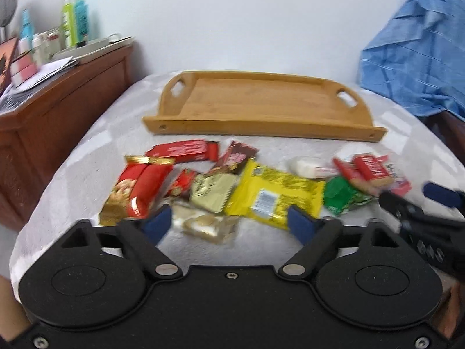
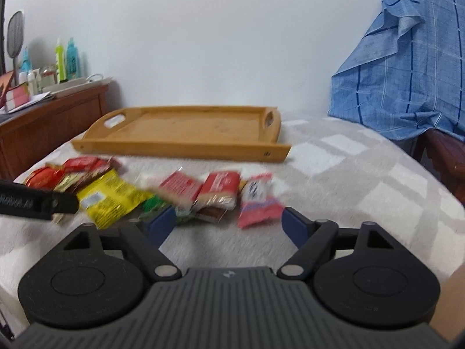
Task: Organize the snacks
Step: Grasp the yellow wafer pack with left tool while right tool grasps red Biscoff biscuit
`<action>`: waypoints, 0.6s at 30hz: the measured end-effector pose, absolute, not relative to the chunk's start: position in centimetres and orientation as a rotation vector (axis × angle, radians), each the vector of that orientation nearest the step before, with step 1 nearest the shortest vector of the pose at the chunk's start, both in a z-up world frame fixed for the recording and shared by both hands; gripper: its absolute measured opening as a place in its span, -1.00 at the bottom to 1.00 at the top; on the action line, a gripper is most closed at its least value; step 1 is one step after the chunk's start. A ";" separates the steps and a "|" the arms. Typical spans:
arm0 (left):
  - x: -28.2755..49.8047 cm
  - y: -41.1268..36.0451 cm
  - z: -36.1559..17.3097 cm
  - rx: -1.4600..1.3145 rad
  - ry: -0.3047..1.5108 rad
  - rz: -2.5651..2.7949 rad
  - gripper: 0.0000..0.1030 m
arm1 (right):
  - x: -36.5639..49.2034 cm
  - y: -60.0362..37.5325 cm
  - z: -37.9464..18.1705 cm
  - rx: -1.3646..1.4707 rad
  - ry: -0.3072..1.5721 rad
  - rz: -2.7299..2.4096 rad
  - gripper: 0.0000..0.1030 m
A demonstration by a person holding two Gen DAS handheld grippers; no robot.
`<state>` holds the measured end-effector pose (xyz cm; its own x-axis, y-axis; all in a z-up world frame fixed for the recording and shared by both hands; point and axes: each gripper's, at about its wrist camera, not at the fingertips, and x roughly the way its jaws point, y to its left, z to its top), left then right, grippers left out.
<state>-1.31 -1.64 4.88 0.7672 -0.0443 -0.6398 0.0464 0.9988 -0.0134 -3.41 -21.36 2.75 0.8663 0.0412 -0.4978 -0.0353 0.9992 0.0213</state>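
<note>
A pile of wrapped snacks lies on the grey blanket: a yellow bag (image 1: 276, 195) (image 2: 110, 196), a red bag (image 1: 136, 189), a gold packet (image 1: 212, 192), a green packet (image 1: 343, 195), red bars (image 1: 369, 171) (image 2: 203, 189) and a pink-white packet (image 2: 258, 200). An empty wooden tray (image 1: 261, 101) (image 2: 186, 128) sits behind them. My left gripper (image 1: 229, 222) is open just in front of the pile, over a beige packet (image 1: 209, 226). My right gripper (image 2: 229, 222) is open in front of the red bars and also shows at the right of the left wrist view (image 1: 412, 203).
A wooden dresser (image 1: 58, 116) with bottles (image 1: 74, 20) and papers stands at the left. A blue cloth (image 1: 415, 58) (image 2: 407, 72) drapes over furniture at the right. A white wall is behind the bed.
</note>
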 end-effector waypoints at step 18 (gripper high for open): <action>0.7 -3.4 3.3 -0.039 0.774 -0.113 0.35 | 1.6 -20.8 3.0 -0.040 0.576 0.161 -0.08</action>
